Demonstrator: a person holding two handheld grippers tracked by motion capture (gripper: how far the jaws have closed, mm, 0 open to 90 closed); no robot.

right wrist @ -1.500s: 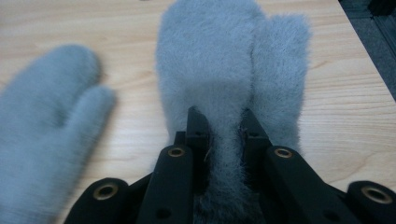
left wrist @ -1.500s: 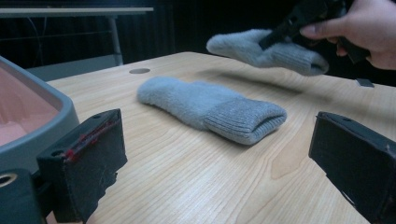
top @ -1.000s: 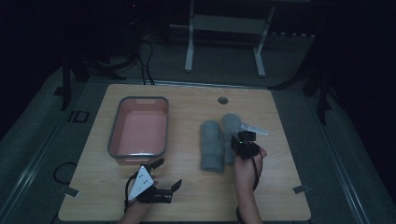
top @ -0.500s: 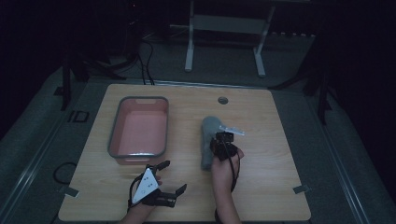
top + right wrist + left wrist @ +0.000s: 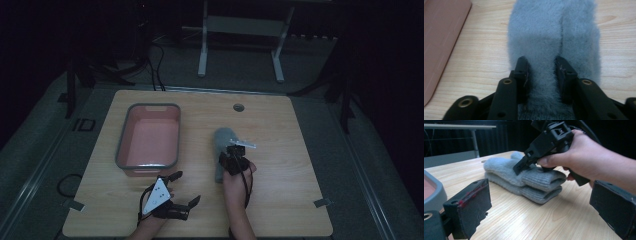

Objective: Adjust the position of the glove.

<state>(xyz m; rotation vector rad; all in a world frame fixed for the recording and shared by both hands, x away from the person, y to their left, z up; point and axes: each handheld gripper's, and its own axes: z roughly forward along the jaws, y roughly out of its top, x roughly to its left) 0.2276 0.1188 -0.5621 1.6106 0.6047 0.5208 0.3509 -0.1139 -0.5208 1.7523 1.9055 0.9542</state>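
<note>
mittens: two side by side 1.0 s ago, now one grey mitten [image 5: 220,150] stacked on the other, nearer the pink tray [image 5: 121,150] | right gripper [image 5: 235,161]: moved from the pile's far side toward the tray, jaws pinching the top mitten's cuff | left gripper [image 5: 182,189]: shifted slightly away from tray, jaws spread wider

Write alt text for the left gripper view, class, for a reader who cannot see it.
A hand holds the right gripper pinching the upper of two stacked grey mittens on a wooden table. In the foreground, the left gripper's black jaws stand wide apart, holding nothing. A grey-rimmed tray edges in at left.
</note>
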